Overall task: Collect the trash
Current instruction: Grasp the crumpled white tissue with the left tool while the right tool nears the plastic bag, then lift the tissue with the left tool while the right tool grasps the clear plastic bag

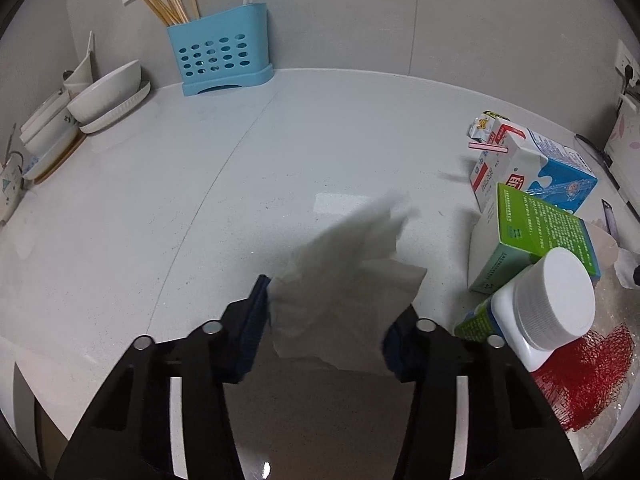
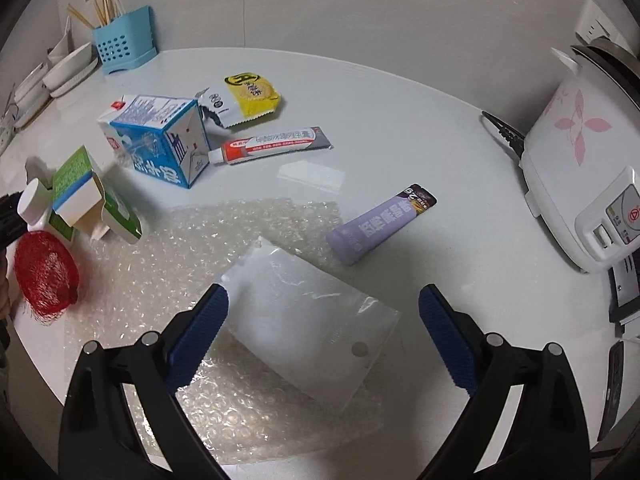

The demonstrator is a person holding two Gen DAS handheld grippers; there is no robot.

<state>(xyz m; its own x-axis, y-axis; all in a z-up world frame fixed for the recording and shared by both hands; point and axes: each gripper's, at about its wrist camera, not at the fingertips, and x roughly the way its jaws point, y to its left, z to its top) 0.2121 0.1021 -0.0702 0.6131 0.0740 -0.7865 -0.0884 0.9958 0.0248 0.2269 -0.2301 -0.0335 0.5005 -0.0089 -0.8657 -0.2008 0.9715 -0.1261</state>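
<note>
The left tool (image 1: 326, 320) has its two blue pads pressed on a crumpled white tissue (image 1: 344, 280). The tissue sticks out past the pads, above the white tabletop (image 1: 200, 200).

To the right of the tissue, more trash is piled close together: a white bottle (image 1: 548, 304) with a ribbed cap, a green box (image 1: 540, 232), a blue and white milk carton (image 1: 556, 168) and some red netting (image 1: 588, 376).

The right tool (image 2: 324, 320) has its two pads wide apart. Nothing is squeezed between them. Right under it lies a flat, cloudy plastic bag (image 2: 308, 320), and that bag lies on a sheet of bubble wrap (image 2: 224, 400).

Farther away on the tabletop are a purple tube (image 2: 376, 224), a long grey and red tube (image 2: 276, 144) and a yellow snack wrapper (image 2: 250, 94). The long tube lies just beside the milk carton.

A white rice cooker (image 2: 576, 168) with pink flowers stands at the right edge. A blue holder (image 1: 222, 52) with chopsticks stands at the back by the wall, near some white bowls (image 1: 106, 92).
</note>
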